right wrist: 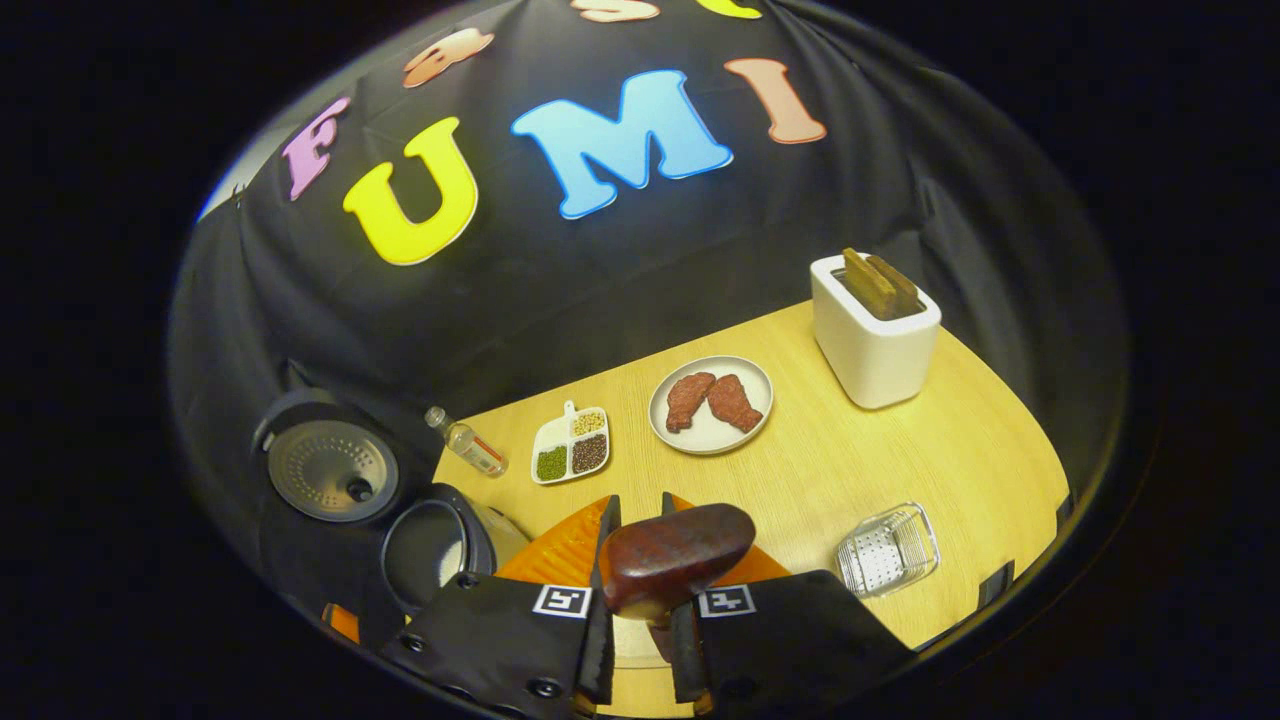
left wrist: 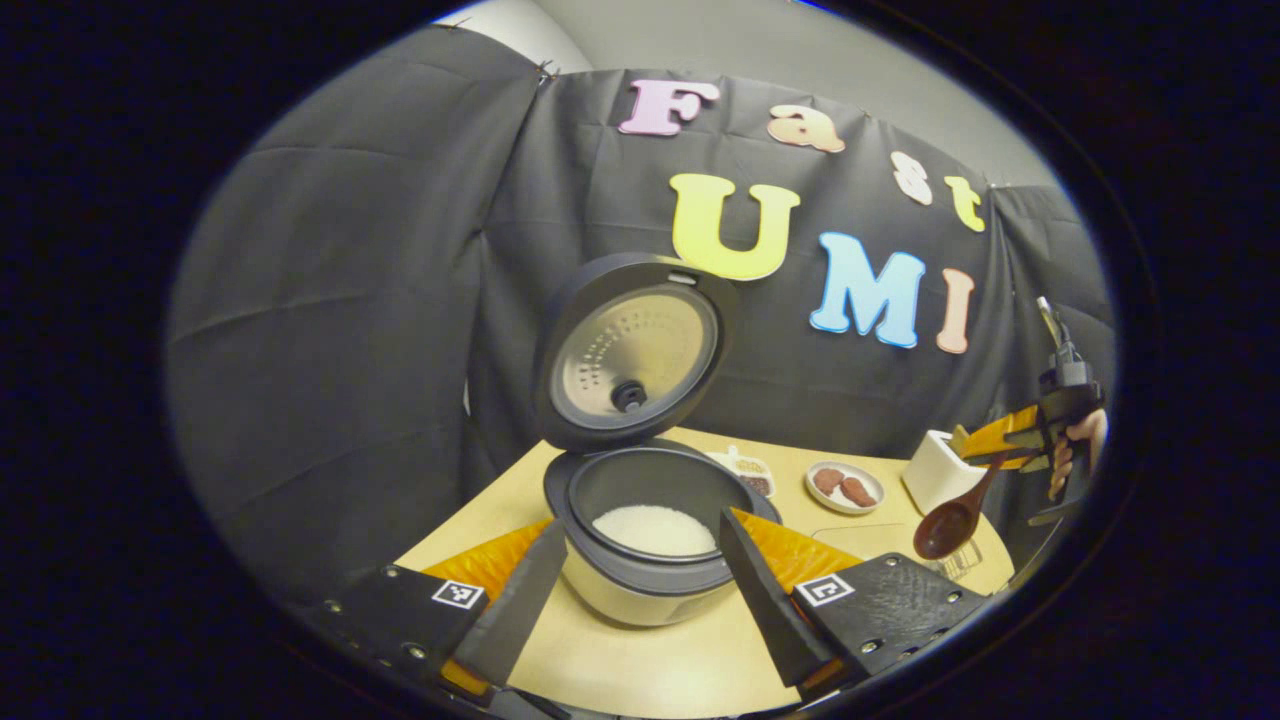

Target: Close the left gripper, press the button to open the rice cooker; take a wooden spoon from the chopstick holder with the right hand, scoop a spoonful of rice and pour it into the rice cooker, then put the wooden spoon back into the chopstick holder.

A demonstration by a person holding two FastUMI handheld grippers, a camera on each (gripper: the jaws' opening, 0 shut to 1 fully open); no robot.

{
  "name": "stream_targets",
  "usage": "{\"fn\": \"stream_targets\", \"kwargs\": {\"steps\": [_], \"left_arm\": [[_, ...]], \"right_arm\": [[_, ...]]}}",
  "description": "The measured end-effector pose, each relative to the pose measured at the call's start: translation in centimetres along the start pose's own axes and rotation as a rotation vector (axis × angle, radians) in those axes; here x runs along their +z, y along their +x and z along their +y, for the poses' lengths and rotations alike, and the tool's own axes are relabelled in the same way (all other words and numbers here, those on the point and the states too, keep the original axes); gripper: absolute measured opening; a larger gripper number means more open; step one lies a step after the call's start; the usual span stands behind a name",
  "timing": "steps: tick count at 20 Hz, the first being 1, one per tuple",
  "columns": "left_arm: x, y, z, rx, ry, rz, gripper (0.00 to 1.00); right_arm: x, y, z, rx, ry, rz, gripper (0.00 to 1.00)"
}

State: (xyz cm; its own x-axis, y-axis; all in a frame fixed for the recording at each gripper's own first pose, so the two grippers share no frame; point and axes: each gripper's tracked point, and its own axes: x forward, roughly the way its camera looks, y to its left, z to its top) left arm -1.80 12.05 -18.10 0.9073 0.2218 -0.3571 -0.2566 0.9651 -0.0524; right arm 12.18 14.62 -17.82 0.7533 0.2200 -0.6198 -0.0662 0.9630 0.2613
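Note:
The rice cooker (left wrist: 640, 580) stands open with its lid (left wrist: 630, 350) upright, and white rice (left wrist: 655, 528) lies in the pot. My left gripper (left wrist: 642, 525) is open, its fingers on either side of the cooker's front without touching it. My right gripper (right wrist: 640, 515) is shut on the handle of the wooden spoon (right wrist: 680, 558), whose dark bowl looks empty. In the left gripper view the spoon (left wrist: 950, 522) hangs bowl-down from the right gripper (left wrist: 1040, 440), beside the white chopstick holder (left wrist: 938, 470). The holder (right wrist: 872, 345) has wooden utensils in it.
A clear container (right wrist: 888, 548) with white contents sits near the table's front right. A plate with two pieces of meat (right wrist: 710, 405), a divided dish of beans (right wrist: 570, 445) and a small bottle (right wrist: 465, 442) stand mid-table. The cooker (right wrist: 430, 545) is at the left.

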Motion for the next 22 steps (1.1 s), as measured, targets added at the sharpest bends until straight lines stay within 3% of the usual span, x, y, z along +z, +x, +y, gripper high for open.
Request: {"fn": "stream_targets", "kwargs": {"steps": [4, 6, 12, 16, 22], "left_arm": [[1.5, -1.7, 0.4, 0.079, -0.06, -0.045, 0.97], [2.4, -2.8, 0.5, 0.102, -0.082, -0.072, 0.97], [2.4, -4.6, 0.6, 0.149, -0.051, -0.082, 0.96], [1.8, -5.2, 0.1, 0.15, -0.041, -0.067, 0.97], [1.7, -5.1, -1.0, 0.126, -0.022, -0.061, 0.97]], "right_arm": [[-1.7, 5.1, 0.6, 0.0, -0.104, 0.033, 0.22], [-3.3, 6.9, 0.3, -0.015, -0.174, 0.066, 0.25], [-7.4, 8.9, -0.5, -0.025, -0.361, 0.115, 0.25], [-8.5, 9.2, -0.3, -0.018, -0.353, 0.132, 0.25], [-11.3, 8.8, 2.1, 0.047, -0.206, 0.233, 0.22]]}}
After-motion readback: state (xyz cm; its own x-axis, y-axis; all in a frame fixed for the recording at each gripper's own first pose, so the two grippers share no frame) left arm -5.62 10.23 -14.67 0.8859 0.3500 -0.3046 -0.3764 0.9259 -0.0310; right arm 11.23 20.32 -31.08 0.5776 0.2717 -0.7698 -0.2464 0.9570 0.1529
